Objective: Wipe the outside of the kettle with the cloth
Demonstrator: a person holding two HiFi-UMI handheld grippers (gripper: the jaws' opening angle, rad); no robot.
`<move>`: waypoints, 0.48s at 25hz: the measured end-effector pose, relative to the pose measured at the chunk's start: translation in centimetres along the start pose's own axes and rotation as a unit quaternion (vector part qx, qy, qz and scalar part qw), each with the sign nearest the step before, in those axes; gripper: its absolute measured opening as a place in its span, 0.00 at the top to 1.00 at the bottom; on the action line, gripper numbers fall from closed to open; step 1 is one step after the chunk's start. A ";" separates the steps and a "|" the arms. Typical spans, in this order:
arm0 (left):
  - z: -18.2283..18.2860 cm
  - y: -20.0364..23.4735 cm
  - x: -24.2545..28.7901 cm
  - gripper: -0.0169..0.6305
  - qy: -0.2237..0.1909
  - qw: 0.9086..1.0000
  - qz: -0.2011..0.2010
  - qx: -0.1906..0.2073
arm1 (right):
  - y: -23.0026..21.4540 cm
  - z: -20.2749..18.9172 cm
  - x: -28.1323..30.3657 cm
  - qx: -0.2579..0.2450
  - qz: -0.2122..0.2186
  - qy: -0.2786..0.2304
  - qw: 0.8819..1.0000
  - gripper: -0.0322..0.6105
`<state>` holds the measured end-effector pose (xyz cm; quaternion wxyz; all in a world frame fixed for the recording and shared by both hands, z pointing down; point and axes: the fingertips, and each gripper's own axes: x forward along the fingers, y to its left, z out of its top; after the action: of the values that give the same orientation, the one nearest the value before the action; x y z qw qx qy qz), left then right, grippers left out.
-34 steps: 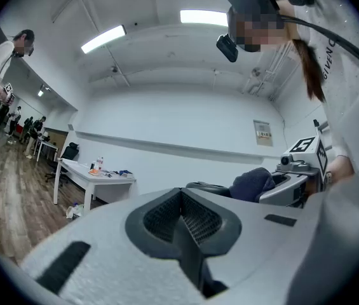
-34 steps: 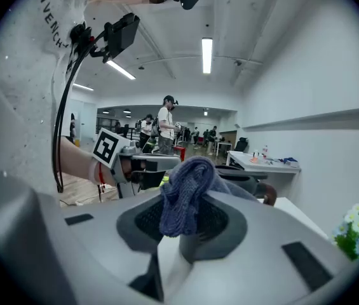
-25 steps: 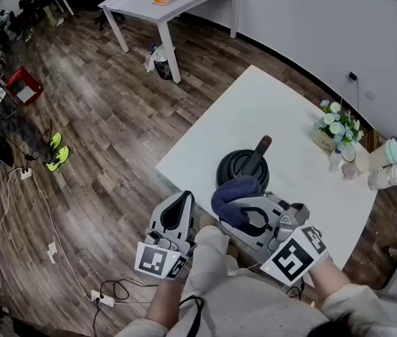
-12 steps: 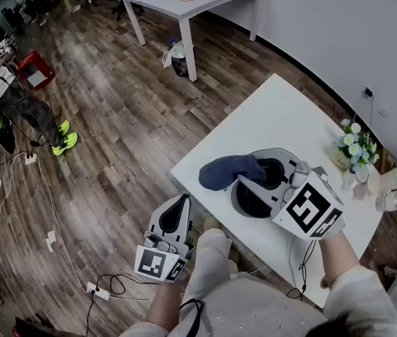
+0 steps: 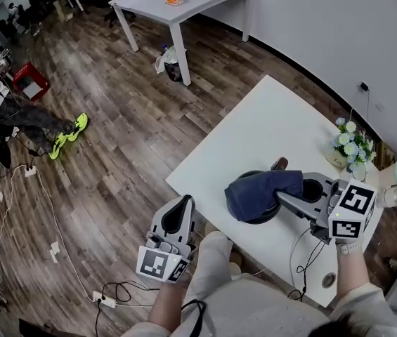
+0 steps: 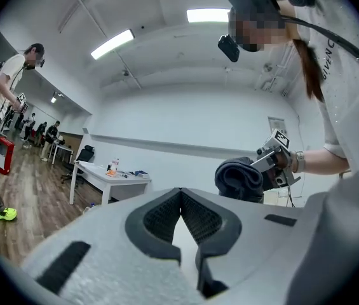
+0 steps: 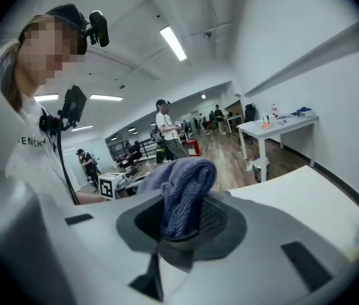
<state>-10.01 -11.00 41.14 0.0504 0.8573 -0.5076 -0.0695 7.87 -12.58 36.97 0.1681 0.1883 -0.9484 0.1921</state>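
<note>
Head view: the black kettle [image 5: 260, 220] stands on the white table [image 5: 254, 128] near its front edge, largely covered by the dark blue cloth [image 5: 263, 194] draped over it. The right gripper [image 5: 284, 198] is clamped on that cloth; the right gripper view shows a bunched fold between its jaws. The left gripper [image 5: 181, 203] is held off the table over the wooden floor [image 5: 128, 118], jaws together with nothing between them. Flowers [image 5: 348, 133] stand at the table's far side.
</note>
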 end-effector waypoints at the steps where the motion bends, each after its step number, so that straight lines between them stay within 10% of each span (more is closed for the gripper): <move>1: 0.0 -0.3 0.0 0.96 0.001 1.000 -0.003 0.000 | -0.6 0.0 -0.5 0.003 -0.016 -0.003 1.000 0.84; 12: -0.4 -0.9 0.7 0.96 0.012 1.000 -0.008 0.002 | -7.6 -0.2 -3.8 -0.049 -0.189 -0.008 0.981 0.84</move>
<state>-8.84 -11.16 41.36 0.0544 0.8624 -0.4998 -0.0588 14.45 -17.92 37.95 0.2025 0.3574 -0.9052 0.1088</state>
